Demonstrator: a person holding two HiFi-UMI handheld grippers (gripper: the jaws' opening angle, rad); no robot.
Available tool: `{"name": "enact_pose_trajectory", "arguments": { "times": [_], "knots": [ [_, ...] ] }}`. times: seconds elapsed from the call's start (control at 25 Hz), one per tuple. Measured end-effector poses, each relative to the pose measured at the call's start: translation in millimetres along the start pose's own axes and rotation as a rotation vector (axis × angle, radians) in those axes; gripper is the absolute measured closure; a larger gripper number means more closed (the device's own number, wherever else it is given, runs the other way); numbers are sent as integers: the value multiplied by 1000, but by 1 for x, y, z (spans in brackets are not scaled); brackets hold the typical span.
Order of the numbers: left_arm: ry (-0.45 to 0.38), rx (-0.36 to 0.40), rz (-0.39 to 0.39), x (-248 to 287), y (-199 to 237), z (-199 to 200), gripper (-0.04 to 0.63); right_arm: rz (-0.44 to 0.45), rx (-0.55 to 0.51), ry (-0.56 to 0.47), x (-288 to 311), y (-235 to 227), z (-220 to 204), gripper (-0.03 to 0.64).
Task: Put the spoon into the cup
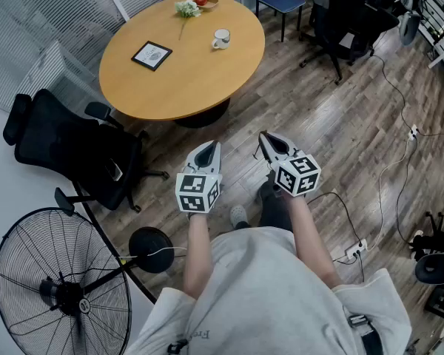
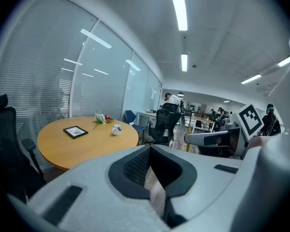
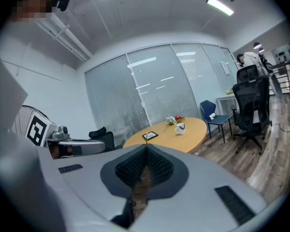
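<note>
A white cup point(image 1: 220, 38) stands on the round wooden table point(image 1: 185, 87), well ahead of me across a stretch of floor. It also shows small in the left gripper view as the cup point(image 2: 116, 129) and in the right gripper view as the cup point(image 3: 181, 128). I cannot make out a spoon in any view. My left gripper point(image 1: 212, 147) and right gripper point(image 1: 264, 137) hang side by side over the wooden floor, far short of the table. Both are shut, the jaws meet at the tips, and nothing is between them point(image 2: 149, 149) point(image 3: 146, 149).
On the table lie a black-framed picture point(image 1: 152, 55), a sprig of flowers point(image 1: 186, 8) and a dish with red fruit point(image 1: 204, 1). A black office chair point(image 1: 74, 150) and a standing fan point(image 1: 55, 287) are at the left. More chairs point(image 1: 348, 13) and floor cables point(image 1: 388, 168) are at the right.
</note>
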State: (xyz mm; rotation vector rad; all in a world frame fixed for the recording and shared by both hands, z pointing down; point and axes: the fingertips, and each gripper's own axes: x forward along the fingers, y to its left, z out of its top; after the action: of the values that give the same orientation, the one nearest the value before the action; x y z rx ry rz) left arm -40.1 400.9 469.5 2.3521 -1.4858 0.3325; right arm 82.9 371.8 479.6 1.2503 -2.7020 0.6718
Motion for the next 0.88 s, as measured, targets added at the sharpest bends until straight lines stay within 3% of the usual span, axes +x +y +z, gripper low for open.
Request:
{"name": "enact_pose_trajectory", "arguments": {
  "times": [0.2, 0.36, 0.68, 0.88],
  "knots": [
    [-12, -18, 4, 12, 10, 2, 588, -10, 14, -9, 6, -11, 3, 621],
    [-15, -46, -37, 28, 12, 9, 588, -32, 44, -62, 6, -26, 17, 621],
    [-10, -3, -41, 64, 29, 38, 588, -67, 47, -116, 24, -74, 57, 621],
    [-6, -6, -35, 96, 43, 53, 588, -43, 34, -106, 57, -99, 79, 621]
  ]
}}
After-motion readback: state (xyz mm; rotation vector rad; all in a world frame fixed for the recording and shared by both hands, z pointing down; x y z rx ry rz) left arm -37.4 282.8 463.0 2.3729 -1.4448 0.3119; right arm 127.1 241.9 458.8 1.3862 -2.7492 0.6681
